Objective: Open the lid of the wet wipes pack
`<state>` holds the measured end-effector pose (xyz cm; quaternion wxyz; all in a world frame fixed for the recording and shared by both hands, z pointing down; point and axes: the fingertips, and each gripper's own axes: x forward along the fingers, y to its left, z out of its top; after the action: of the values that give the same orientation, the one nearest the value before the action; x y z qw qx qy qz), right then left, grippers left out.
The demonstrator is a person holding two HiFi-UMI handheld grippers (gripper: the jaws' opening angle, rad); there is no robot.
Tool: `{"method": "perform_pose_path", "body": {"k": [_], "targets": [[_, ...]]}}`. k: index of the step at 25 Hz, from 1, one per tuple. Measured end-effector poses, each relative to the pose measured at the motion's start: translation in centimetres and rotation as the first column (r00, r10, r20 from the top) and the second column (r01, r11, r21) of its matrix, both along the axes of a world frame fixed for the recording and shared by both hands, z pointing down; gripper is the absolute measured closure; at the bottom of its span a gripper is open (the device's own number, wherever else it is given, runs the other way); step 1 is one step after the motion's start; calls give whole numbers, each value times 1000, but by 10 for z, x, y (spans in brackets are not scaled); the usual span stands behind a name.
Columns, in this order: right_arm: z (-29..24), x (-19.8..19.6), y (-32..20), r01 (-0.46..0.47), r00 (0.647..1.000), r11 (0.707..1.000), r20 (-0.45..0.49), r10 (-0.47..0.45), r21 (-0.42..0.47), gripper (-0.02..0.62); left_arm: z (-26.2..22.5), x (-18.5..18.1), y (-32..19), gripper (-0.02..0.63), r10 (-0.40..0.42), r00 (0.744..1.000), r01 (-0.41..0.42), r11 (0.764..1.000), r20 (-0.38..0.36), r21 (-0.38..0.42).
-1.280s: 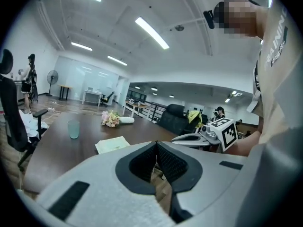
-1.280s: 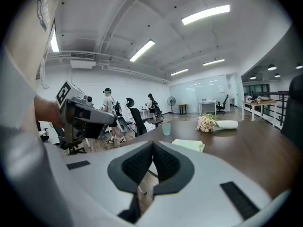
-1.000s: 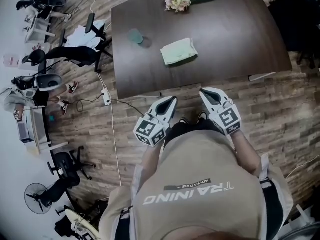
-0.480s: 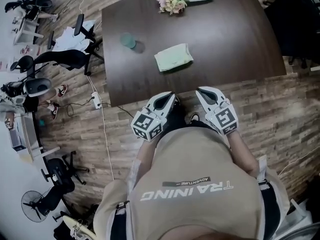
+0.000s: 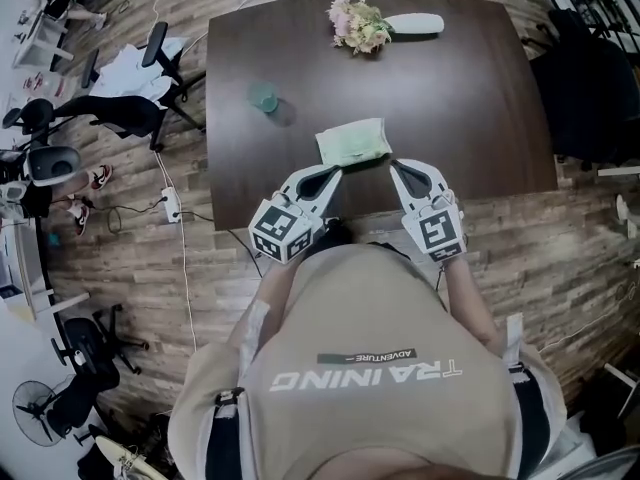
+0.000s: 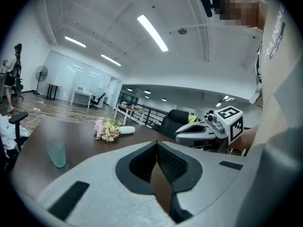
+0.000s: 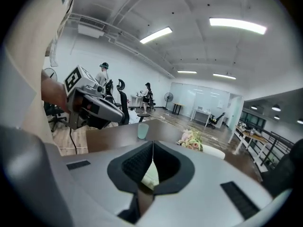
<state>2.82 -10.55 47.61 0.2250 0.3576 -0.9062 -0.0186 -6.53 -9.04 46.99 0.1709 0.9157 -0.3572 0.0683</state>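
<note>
Seen from above, a pale green wet wipes pack (image 5: 353, 141) lies flat on a dark wooden bench (image 5: 470, 98), close to the bench's near edge. Two handheld grippers flank the pack's near side. The left gripper (image 5: 334, 172) is just short of the pack's near left corner, and the right gripper (image 5: 396, 166) is just off its near right corner. Neither clearly touches the pack. Beyond the pack, to the left, stands a teal cup (image 5: 264, 98). Farther beyond it lies a small bouquet (image 5: 357, 23).

Both pairs of jaws are pressed together and pinch nothing.

The pack looks like a soft, light pouch. It would probably dent under pressure and slide on the smooth bench if pushed. It seems best for one gripper to pin an end of the pack while the other catches the free lip of the stiffer lid. The lid itself is too small to make out here.

Only the head view shows the pack's whole outline and how both grippers sit beside it. The right gripper view shows a sliver of the pale pack through the hollow behind its closed jaw tips, so the pack lies straight ahead of that gripper. The left gripper view shows only bare bench in the same hollow, and the pack does not appear in it.
</note>
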Motion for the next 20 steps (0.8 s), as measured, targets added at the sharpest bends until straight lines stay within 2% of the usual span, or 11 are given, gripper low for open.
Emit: {"method": "perform_pose_path", "body": {"k": [4,8,10,15,20], "targets": [[8,-20,-15,20,999,1000,-47,-21,-20,580,9,-19,-14,597,10,1000,-10,1000,-4,-18],[21,-26,-29,42,980,999,-196,-38,16,580,23,-34,-28,597,22,1000,-23,999,-14,-34],[27,-27,-37,40,971,999,-236,-35,17,580,29,-40,-35,597,31,999,-31,999,-17,-33],[36,-32,-54,9,969,1000,-247,-10,-4,580,48,-47,-48,597,56,998,-56,998,-9,-41],[44,-40,-58,25,966,999,-256,-36,-48,580,54,-45,-52,597,83,997,-83,995,5,-47]]}}
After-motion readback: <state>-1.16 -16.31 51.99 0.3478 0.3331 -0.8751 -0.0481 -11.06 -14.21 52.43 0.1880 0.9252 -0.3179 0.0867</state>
